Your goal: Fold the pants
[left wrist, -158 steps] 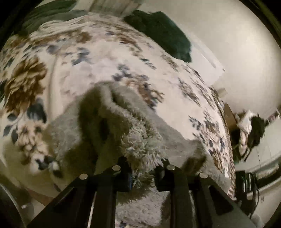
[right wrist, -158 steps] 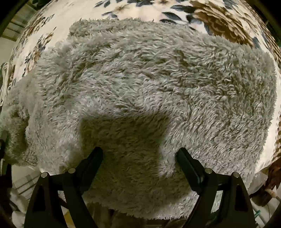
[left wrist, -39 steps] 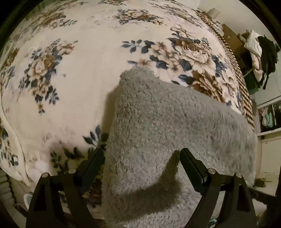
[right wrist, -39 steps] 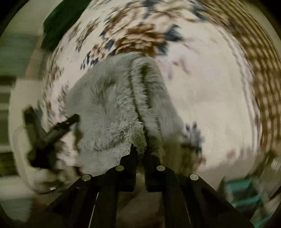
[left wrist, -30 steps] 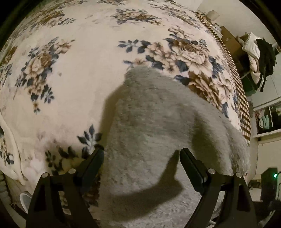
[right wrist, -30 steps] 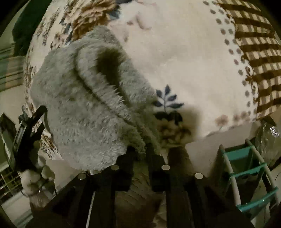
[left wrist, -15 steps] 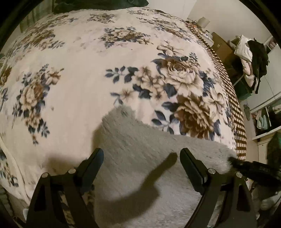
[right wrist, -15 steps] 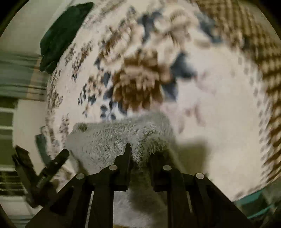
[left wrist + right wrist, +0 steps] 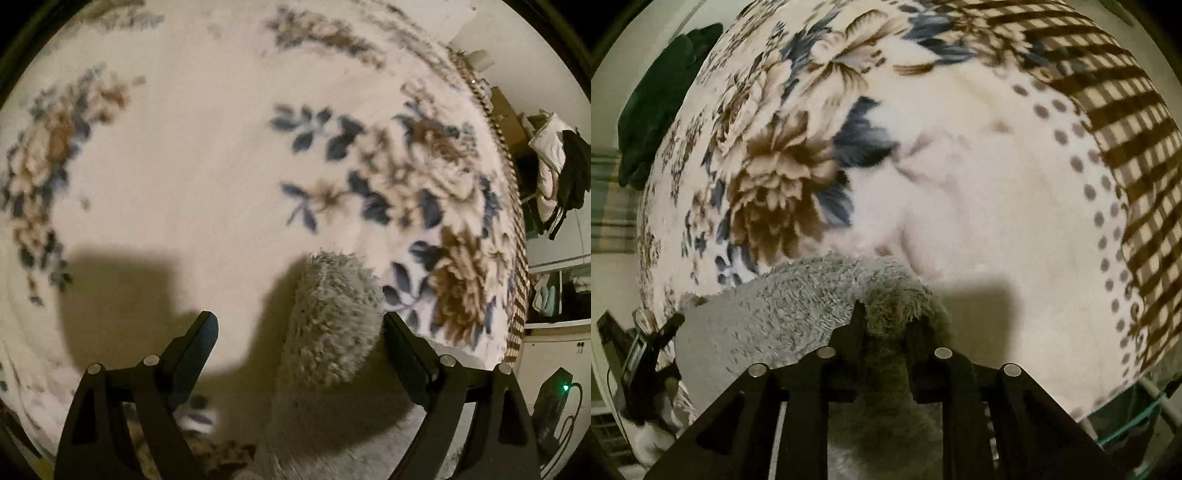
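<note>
On the bed (image 9: 979, 192), right gripper (image 9: 882, 325) pinched the grey pants (image 9: 798, 295), which ran leftward toward the left gripper (image 9: 299, 325); that one gaped, empty.

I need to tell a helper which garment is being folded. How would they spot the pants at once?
Start at the bed's big cream floral blanket. At its near edge lies the fluffy grey pants, one bunched end pinched in the right hand-held gripper. They are the only plain, shaggy grey thing; the other garment, at the bed's far end, is dark green.
</note>
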A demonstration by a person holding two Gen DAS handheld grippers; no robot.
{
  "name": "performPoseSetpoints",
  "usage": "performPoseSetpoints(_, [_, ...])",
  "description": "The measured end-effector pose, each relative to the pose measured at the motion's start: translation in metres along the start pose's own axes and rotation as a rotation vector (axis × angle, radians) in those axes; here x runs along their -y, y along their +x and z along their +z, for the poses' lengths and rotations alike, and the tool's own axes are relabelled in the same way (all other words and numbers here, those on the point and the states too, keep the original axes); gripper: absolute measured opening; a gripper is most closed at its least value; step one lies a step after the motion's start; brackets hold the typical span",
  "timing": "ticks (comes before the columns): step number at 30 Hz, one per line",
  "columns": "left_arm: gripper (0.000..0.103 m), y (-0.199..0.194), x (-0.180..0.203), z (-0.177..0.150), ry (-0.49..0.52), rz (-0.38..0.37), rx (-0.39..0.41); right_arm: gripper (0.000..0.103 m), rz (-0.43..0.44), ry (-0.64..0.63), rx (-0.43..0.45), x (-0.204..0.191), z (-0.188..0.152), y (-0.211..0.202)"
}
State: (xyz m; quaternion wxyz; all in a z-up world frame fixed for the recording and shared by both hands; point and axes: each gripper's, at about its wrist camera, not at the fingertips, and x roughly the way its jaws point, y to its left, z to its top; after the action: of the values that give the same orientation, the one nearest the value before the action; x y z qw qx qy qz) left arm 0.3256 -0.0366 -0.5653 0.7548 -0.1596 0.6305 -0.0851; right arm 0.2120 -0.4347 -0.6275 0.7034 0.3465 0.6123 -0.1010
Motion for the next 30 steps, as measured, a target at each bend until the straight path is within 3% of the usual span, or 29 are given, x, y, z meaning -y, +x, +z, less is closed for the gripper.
performPoseSetpoints(2, [0.091,0.0,-0.001,0.0,-0.005,-0.011,0.001,0.035,0.042,0.014,-0.032,0.004,0.005,0.003])
performPoseSetpoints(4, [0.09,-0.005,0.002,-0.001,0.008,-0.007,0.016,0.071,0.068,0.008,-0.037,0.008,0.005,-0.014])
performPoseSetpoints(7, [0.09,-0.006,0.004,-0.005,0.008,-0.019,0.012,0.074,0.122,-0.01,0.001,0.018,-0.014,-0.051])
performPoseSetpoints(10, [0.09,-0.004,0.004,-0.007,-0.005,-0.03,0.008,0.074,0.156,-0.001,-0.049,0.03,-0.045,-0.068])
performPoseSetpoints(12, [0.09,-0.004,0.006,-0.009,0.002,-0.025,0.015,0.074,0.182,0.007,-0.134,0.037,-0.067,-0.055])
performPoseSetpoints(14, [0.09,-0.004,0.007,-0.01,0.015,-0.017,0.02,0.066,0.158,0.039,-0.195,0.047,-0.086,-0.029])
performPoseSetpoints(15, [0.09,-0.004,0.008,-0.009,0.025,-0.01,0.021,0.028,0.164,0.072,-0.221,0.053,-0.094,-0.017])
performPoseSetpoints(16, [0.09,-0.005,0.008,-0.009,0.032,-0.006,0.022,0.017,0.175,0.112,-0.233,0.057,-0.101,-0.012])
performPoseSetpoints(18, [0.09,-0.006,0.009,-0.009,0.043,0.001,0.025,0.01,0.195,0.156,-0.199,0.06,-0.111,-0.021])
performPoseSetpoints(19, [0.09,-0.005,0.009,-0.009,0.044,0.002,0.024,0.0,0.188,0.153,-0.174,0.059,-0.114,-0.03])
performPoseSetpoints(24, [0.09,-0.004,0.01,-0.01,0.028,-0.01,0.024,0.0,0.091,0.165,-0.161,0.067,-0.129,-0.05])
performPoseSetpoints(25, [0.09,-0.004,0.011,-0.011,0.029,-0.01,0.025,0.0,0.09,0.175,-0.169,0.07,-0.128,-0.046])
performPoseSetpoints(26, [0.09,-0.004,0.01,-0.011,0.029,-0.009,0.024,0.001,0.15,0.229,-0.174,0.079,-0.129,-0.041])
performPoseSetpoints(27, [0.09,-0.004,0.01,-0.01,0.029,-0.013,0.022,0.004,0.211,0.268,-0.174,0.085,-0.128,-0.04])
performPoseSetpoints(29, [0.09,-0.005,0.012,-0.011,0.037,-0.01,0.025,0.04,0.288,0.316,-0.158,0.092,-0.127,-0.041])
performPoseSetpoints(30, [0.09,-0.005,0.013,-0.012,0.044,-0.004,0.029,0.064,0.307,0.344,-0.136,0.093,-0.126,-0.041])
